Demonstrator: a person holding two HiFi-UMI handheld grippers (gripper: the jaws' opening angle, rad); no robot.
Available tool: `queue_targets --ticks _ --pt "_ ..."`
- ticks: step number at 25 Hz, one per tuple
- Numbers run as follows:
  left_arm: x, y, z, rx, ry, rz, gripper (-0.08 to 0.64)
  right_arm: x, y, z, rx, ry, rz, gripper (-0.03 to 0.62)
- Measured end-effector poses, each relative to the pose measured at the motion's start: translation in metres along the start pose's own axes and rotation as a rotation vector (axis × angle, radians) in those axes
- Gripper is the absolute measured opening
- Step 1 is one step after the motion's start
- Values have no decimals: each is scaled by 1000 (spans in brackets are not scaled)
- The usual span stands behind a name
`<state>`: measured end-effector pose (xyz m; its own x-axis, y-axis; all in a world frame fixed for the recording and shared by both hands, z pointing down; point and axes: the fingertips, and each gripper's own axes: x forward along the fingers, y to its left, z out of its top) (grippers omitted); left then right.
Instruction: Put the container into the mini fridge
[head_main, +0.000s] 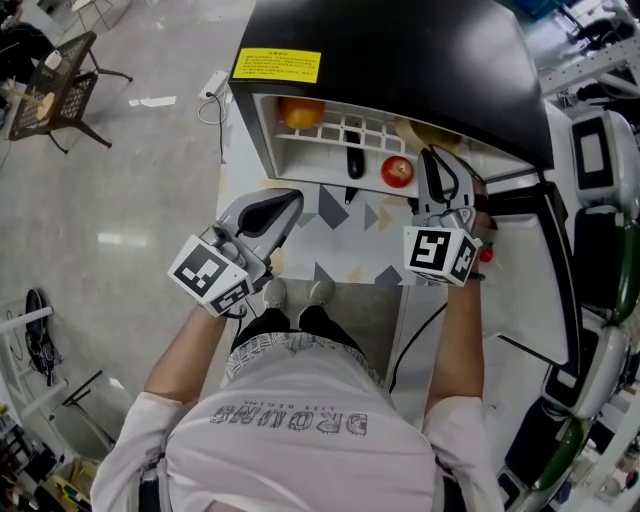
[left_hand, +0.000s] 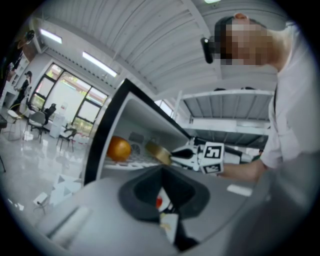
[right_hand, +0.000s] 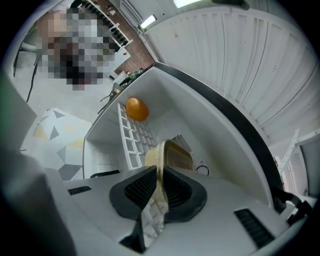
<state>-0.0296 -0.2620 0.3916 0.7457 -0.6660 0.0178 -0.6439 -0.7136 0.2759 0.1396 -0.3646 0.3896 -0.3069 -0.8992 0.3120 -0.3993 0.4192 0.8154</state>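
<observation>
While my right gripper (right_hand: 159, 185) clamps the one container (right_hand: 175, 156) in the mini fridge (head_main: 400, 60), left gripper (head_main: 272, 212) sits closed, empty; one orange (head_main: 301, 111), one apple (head_main: 397, 172) inside.

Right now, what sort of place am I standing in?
Probably a lab or workshop hall rather than a home: bare polished concrete floor, metal racks, and ceiling strip lights.

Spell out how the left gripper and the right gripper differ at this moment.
The right gripper has its jaws clamped on the rim of the beige container; the left gripper grips nothing. The right gripper reaches into the opening of the mini fridge; the left gripper hangs outside it, above the patterned mat. Both point toward the mini fridge.
</observation>
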Motion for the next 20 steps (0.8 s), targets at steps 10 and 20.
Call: queue_targets --ticks 10,20 --pt "2 3 4 1 -5 5 8 10 4 4 -116 27 23 37" --pt "1 6 8 4 -9 15 8 17 7 1 -121 23 29 58"
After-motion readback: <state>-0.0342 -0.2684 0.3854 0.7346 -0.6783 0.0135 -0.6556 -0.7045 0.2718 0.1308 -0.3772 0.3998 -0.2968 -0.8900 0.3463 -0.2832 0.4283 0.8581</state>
